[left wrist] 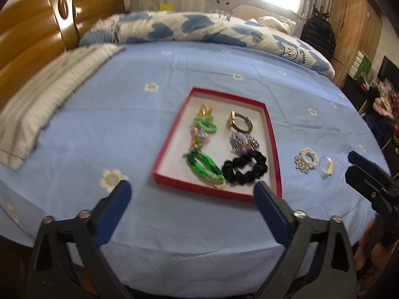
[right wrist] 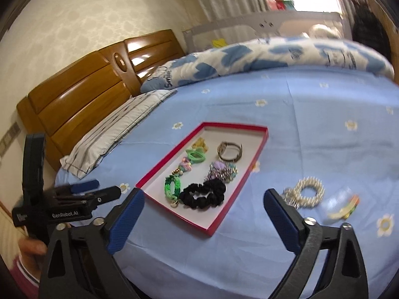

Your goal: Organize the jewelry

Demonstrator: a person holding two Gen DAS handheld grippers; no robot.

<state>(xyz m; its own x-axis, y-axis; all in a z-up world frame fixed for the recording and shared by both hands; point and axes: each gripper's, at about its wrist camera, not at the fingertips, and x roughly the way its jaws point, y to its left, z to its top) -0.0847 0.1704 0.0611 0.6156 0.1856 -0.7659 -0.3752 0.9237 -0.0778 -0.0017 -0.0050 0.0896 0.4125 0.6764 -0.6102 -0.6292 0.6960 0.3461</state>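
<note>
Two tools, left tool (left wrist: 192,194) and right tool (right wrist: 204,204), both spread wide, gripping nothing, above blue flowered bed sheet (left wrist: 124,129). Ahead, shallow red-rimmed white tray (left wrist: 270,129) holding green braided hair tie (left wrist: 204,165), black fabric scrunchie (left wrist: 245,168), brown bangle (left wrist: 240,123). Right of tray, on sheet: pearl bead scrunchie (right wrist: 308,191), small clear packet (right wrist: 341,205).

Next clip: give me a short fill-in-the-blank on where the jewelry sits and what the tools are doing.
1. The black fabric scrunchie lies inside the red-rimmed ____.
2. The white pearl-bead hair tie lies on the blue ____, outside the tray.
3. Both the left tool and right tool have jaws ____ and hold nothing.

Missing words: tray; bedsheet; open
</note>
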